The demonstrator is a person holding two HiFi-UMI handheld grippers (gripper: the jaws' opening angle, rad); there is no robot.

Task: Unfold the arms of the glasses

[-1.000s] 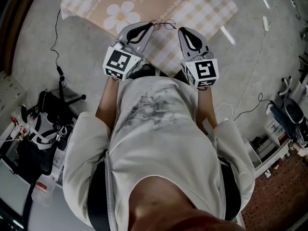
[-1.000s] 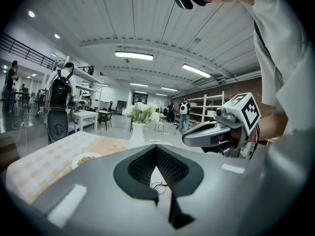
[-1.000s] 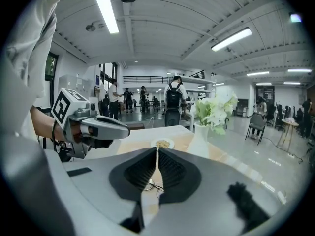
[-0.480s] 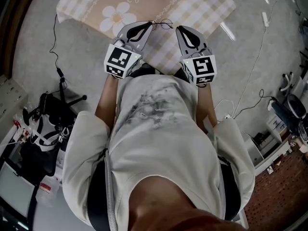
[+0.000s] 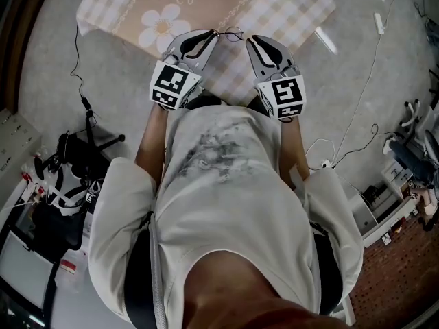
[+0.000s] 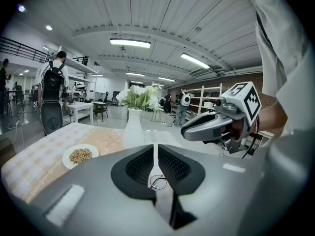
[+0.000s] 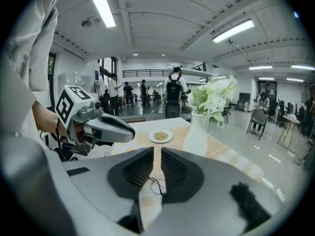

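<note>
Left hand-held gripper (image 5: pixel 212 36) and right hand-held gripper (image 5: pixel 252 40), each with jaws opening to a narrow gap and pressing on nothing, flank the wire-framed glasses (image 5: pixel 230 33), which lie on the checked worktop (image 5: pixel 302 11) between the two tips.

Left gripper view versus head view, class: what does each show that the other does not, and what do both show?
Only the left gripper view: ceiling lights and a person with a backpack. Only the head view: black gear on the floor. Both: the glasses, the plate of food and the checked tablecloth.
</note>
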